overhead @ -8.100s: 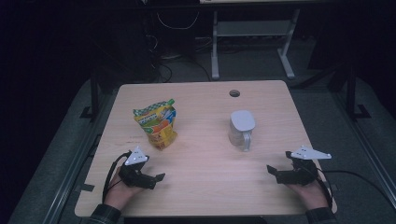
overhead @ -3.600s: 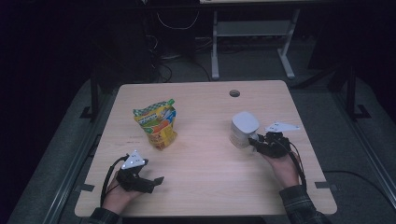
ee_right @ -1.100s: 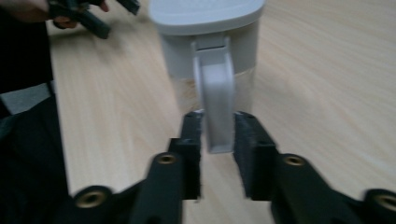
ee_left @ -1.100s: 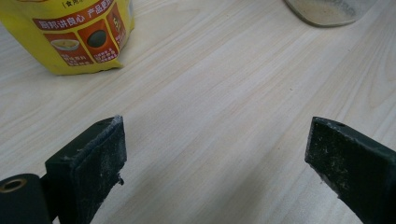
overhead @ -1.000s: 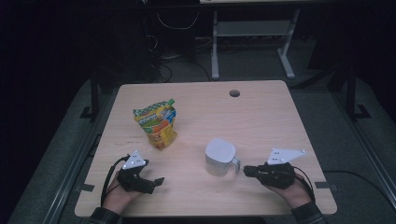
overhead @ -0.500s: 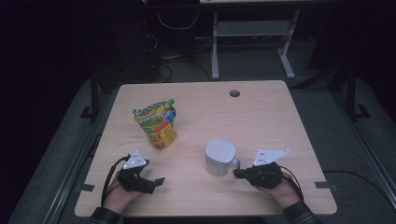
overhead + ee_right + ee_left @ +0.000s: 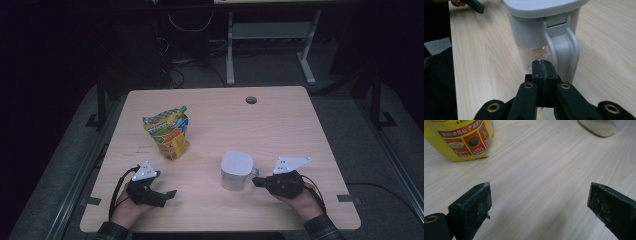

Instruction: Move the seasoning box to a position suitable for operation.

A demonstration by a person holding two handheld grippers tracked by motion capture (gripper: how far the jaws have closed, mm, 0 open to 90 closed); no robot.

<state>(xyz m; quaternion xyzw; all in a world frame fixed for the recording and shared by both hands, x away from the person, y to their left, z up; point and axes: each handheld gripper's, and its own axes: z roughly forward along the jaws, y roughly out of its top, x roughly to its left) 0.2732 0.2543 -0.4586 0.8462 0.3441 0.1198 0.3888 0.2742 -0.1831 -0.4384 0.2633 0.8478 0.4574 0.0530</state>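
A clear jug with a white lid (image 7: 236, 170) stands at the front middle of the wooden table (image 7: 280, 125), its handle (image 7: 564, 50) turned to the right. My right gripper (image 7: 255, 182) lies on the table just right of the jug. Its jaws are shut with nothing between them, and their tip (image 7: 542, 63) is close to the handle's foot. A yellow snack bag (image 7: 167, 134) stands at the left. My left gripper (image 7: 170, 194) rests near the front left edge, open, with bare wood between its jaws (image 7: 539, 186). The bag (image 7: 461, 137) and the jug's base (image 7: 601, 126) lie ahead of it.
A round cable hole (image 7: 251, 100) sits near the table's far edge. Behind the table are a metal frame (image 7: 270, 45) and cables on a dark floor. The left gripper's jaw (image 7: 474, 5) shows beyond the jug in the right gripper view.
The right gripper earlier brought the jug from the back right to the front middle. Within the last second it slid left, up to the jug's handle. The left gripper stayed put.
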